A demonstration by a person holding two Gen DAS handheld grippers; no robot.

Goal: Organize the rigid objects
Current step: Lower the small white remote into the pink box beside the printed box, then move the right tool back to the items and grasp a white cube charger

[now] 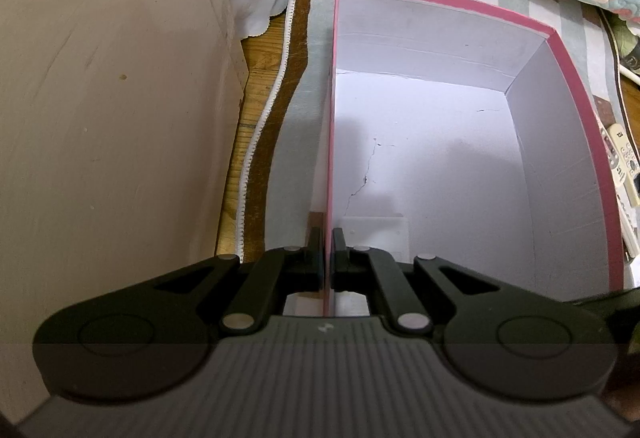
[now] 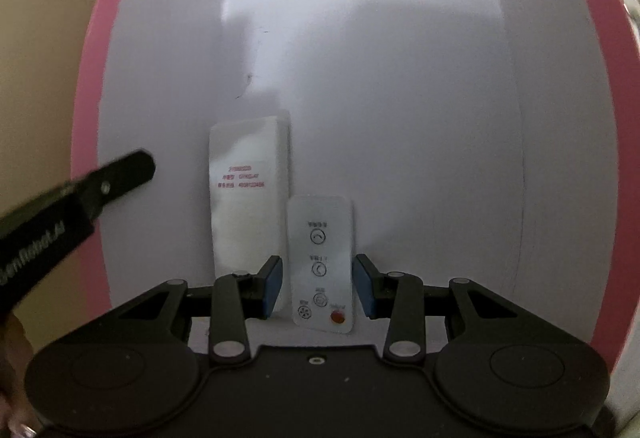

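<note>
Two white items are seen on the floor of the pink-rimmed box [image 2: 90, 118]: a flat white packet [image 2: 248, 194] with red print and, just beside it, a small white remote [image 2: 322, 262]. The right gripper [image 2: 318, 288] is held over the remote, its blue-padded fingers [image 2: 274, 288] parted on either side, a gap visible at each edge. The left gripper [image 1: 328, 252] is clamped tightly on the box's near wall. Another remote [image 1: 622, 162] is seen outside the box.
</note>
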